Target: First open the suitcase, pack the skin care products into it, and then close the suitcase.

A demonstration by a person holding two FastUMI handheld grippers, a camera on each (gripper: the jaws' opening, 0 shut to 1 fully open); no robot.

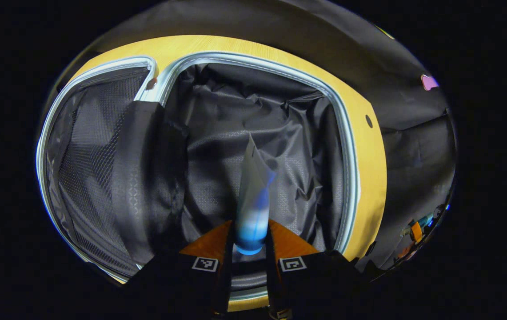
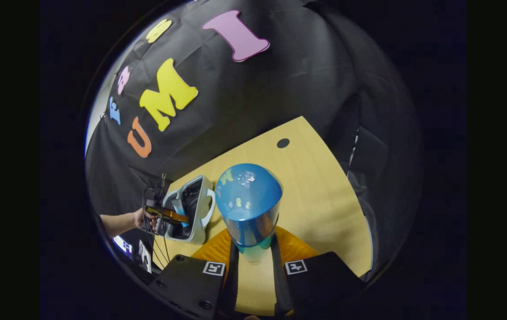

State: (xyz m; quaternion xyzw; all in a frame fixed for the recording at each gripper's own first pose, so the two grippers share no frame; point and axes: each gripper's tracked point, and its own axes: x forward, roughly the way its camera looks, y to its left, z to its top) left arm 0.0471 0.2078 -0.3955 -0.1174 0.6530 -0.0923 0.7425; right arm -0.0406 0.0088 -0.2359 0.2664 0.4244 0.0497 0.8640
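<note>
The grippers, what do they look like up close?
Each hand-held gripper has a black body with two square black-and-white markers, one beside each finger. In the right gripper view, the left one shows farther off, with thin black cables hanging from it.

The suitcase (image 1: 253, 115) lies open, a squeeze tube (image 1: 253, 195) above its dark lining.
</note>
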